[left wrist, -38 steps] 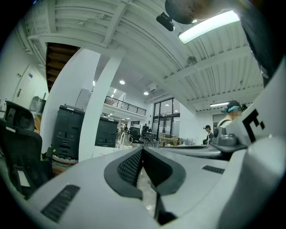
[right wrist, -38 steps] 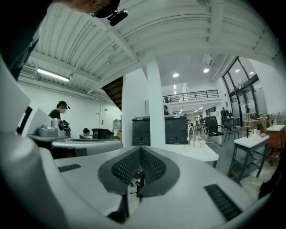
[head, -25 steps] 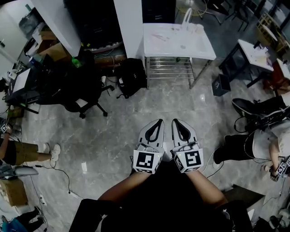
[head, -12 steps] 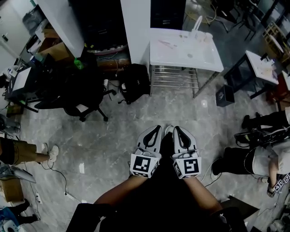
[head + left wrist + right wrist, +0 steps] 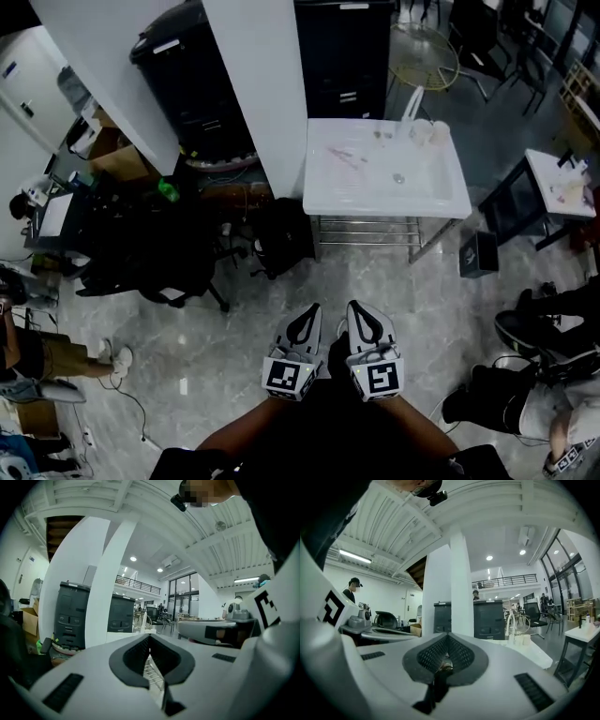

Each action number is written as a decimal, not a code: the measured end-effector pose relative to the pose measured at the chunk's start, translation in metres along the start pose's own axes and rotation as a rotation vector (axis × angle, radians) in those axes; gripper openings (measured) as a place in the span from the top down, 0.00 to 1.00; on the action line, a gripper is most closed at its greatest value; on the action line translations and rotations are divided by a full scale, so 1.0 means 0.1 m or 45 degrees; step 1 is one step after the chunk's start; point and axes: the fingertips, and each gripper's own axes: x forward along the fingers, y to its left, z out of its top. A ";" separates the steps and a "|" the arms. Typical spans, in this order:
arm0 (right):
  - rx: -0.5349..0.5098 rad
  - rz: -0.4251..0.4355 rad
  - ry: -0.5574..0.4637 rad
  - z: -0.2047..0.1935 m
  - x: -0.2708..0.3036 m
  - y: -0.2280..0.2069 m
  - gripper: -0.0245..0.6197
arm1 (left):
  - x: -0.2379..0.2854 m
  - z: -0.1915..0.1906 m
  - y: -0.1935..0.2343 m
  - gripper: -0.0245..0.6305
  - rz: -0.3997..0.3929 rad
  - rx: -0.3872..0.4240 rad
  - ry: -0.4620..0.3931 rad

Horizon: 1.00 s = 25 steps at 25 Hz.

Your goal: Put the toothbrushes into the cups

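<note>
Both closed on nothing, tucked together (carry pose, probably): left hand-held gripper (image 5: 311, 309), right hand-held gripper (image 5: 355, 307), worktop (image 5: 356, 192) well apart.

Two tools (image 5: 312, 310) (image 5: 356, 308), one white table (image 5: 431, 189), one black office chair (image 5: 164, 267), one white pillar (image 5: 258, 94)

pale cups (image 5: 424, 131) stand clustered near the far right corner of the white worktop (image 5: 441, 192). thin pinkish toothbrushes (image 5: 343, 156) lie flat on its left half, well apart from them, too small for detail.
</note>
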 end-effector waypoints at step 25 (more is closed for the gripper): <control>0.144 0.193 0.330 -0.65 1.37 -1.59 0.93 | 2.25 0.13 0.51 0.94 0.100 -0.035 0.120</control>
